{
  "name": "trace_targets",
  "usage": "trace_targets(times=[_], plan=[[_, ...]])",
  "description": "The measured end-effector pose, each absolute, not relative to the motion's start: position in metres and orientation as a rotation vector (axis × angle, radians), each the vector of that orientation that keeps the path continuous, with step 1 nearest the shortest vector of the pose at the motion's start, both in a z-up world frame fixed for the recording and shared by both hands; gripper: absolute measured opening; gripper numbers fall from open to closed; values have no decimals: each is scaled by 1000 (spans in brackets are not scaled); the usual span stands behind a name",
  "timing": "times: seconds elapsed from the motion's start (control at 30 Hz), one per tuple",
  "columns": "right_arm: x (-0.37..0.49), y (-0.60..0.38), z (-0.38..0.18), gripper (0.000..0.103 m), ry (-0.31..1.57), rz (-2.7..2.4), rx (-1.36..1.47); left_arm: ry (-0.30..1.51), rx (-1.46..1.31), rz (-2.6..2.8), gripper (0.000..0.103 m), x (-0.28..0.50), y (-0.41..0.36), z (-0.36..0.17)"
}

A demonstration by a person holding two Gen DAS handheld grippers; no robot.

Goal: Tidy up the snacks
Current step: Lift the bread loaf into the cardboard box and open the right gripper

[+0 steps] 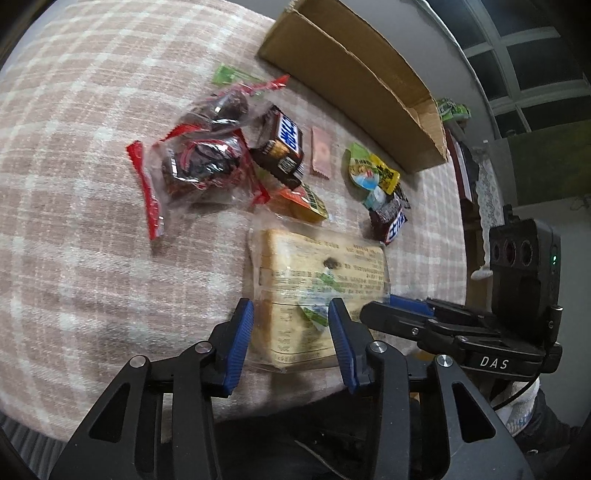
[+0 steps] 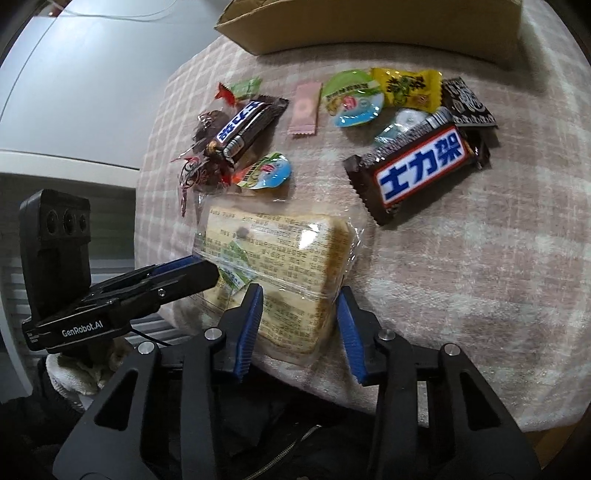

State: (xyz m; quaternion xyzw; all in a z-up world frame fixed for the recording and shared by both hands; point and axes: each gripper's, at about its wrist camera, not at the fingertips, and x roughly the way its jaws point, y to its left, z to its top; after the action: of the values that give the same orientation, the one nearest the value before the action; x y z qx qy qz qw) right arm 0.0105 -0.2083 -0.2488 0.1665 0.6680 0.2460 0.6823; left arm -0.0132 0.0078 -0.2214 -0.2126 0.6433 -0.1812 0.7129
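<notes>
A clear-wrapped bread pack (image 1: 317,280) (image 2: 280,266) lies on the checked cloth near the table's front edge. My left gripper (image 1: 291,325) is open, its blue pads on either side of the pack's near end. My right gripper (image 2: 299,306) is open too, straddling the pack's near corner. Each gripper shows in the other's view, the right one (image 1: 424,321) and the left one (image 2: 177,280), both at the pack's side. Snickers bars (image 1: 284,147) (image 2: 421,173), red-wrapped dark sweets (image 1: 199,162), jelly cups (image 2: 351,99) (image 2: 266,173), a yellow packet (image 2: 406,88) and a pink sachet (image 1: 320,153) (image 2: 304,109) are scattered beyond.
An open cardboard box (image 1: 354,74) (image 2: 369,26) stands at the far side of the table. The table edge runs just under both grippers. A green sweet (image 1: 231,74) lies near the box. A window and furniture lie off to the right.
</notes>
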Motion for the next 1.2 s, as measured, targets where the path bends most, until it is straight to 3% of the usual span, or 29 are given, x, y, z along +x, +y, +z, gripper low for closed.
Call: trace_targets(times=[0.57, 1.2], plan=[[24, -220, -207, 42, 1402, 540, 362, 1335, -419, -425, 40, -4, -6, -187], [103, -254, -134, 42, 1213, 478, 325, 1175, -367, -513, 39, 86, -44, -140]])
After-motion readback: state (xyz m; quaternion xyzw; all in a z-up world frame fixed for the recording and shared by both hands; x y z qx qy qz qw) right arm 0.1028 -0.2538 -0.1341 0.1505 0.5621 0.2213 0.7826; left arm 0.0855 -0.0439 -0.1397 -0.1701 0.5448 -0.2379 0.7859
